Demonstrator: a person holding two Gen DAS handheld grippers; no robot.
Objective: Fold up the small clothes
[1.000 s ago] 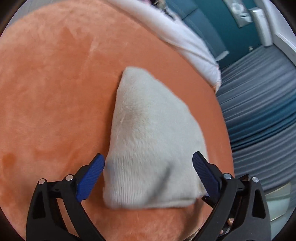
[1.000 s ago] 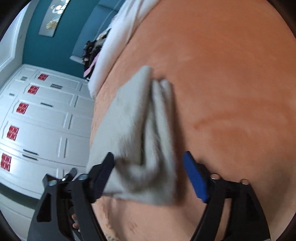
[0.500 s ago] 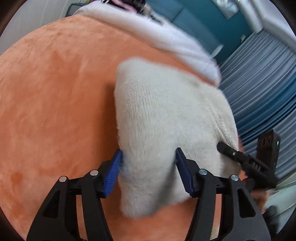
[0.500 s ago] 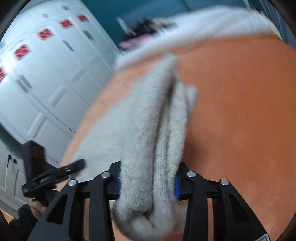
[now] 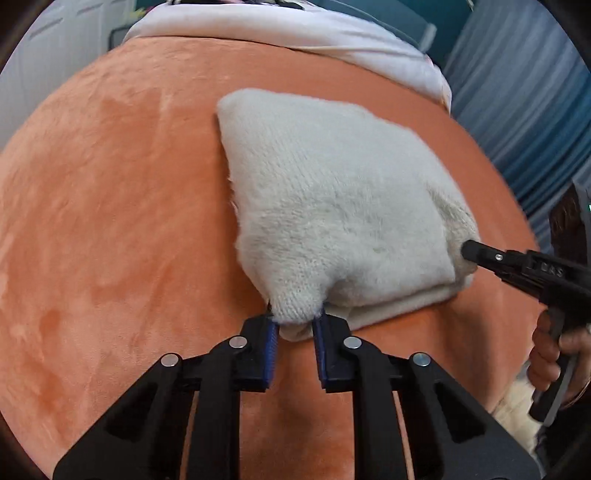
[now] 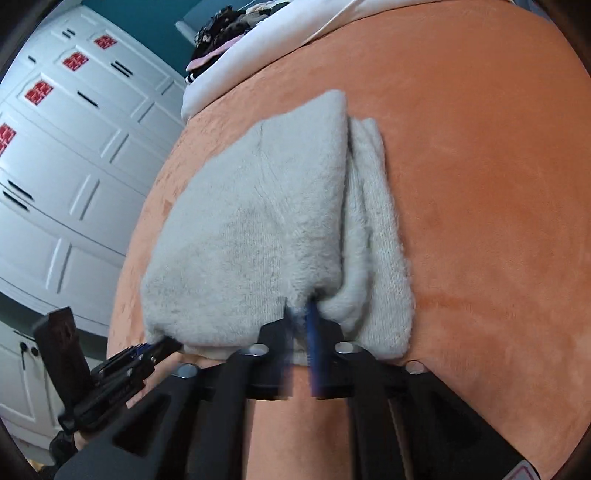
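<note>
Your left tool is clenched on the near corner of the folded cream fleece garment; your right tool grips its other near corner; it lies on the orange blanket.

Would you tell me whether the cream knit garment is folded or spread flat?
Folded: the cream knit garment shows stacked layers along its right edge.

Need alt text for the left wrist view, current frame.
The left tool pinches the near corner of a folded cream garment lying on an orange blanket. The right tool grips the garment's right corner, and a white cloth lies along the blanket's far edge.
</note>
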